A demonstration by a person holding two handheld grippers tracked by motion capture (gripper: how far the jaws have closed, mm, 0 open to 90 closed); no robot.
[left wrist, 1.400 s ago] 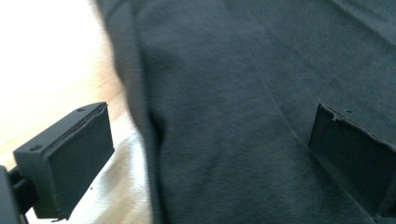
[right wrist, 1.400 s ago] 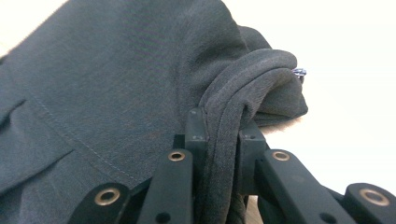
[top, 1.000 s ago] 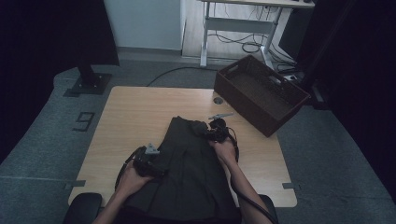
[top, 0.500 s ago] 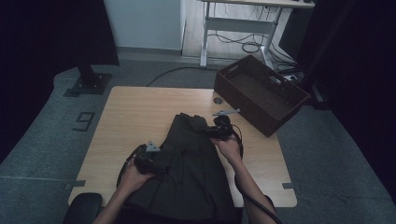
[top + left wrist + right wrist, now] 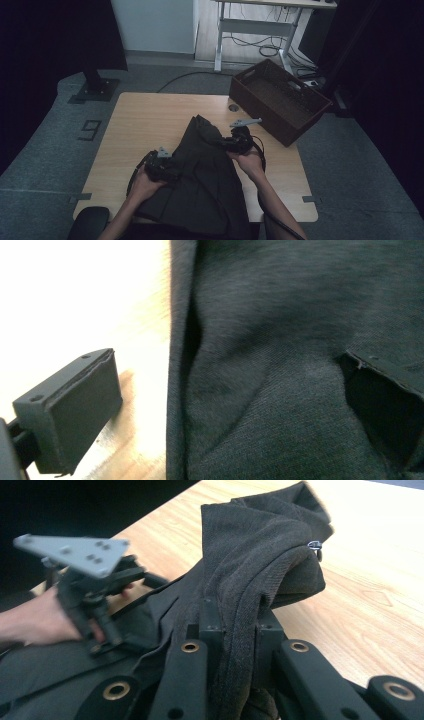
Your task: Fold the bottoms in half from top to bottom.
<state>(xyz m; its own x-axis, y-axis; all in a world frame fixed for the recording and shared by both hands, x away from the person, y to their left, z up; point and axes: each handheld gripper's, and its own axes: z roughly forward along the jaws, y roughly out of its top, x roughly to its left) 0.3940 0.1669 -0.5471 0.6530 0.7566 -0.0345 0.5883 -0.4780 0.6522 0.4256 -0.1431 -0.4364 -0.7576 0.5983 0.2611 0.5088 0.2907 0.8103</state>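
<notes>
High view: the dark garment (image 5: 200,175) lies on the wooden table (image 5: 145,120); the right gripper (image 5: 231,143) lifts its fold, the left gripper (image 5: 167,167) is at its left edge.
Left gripper view: jaws apart, cloth edge between them.
Right gripper view: jaws clamped on the fold.

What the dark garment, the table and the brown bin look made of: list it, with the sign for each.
Dark garment: matte woven or knit cloth, likely; ribbed weave, soft folds, a small metal zipper pull.
Table: light wood or wood-look laminate, smooth; pale grain lines.
Brown bin: rigid, matte, maybe plastic or felt; too dim to tell.
</notes>
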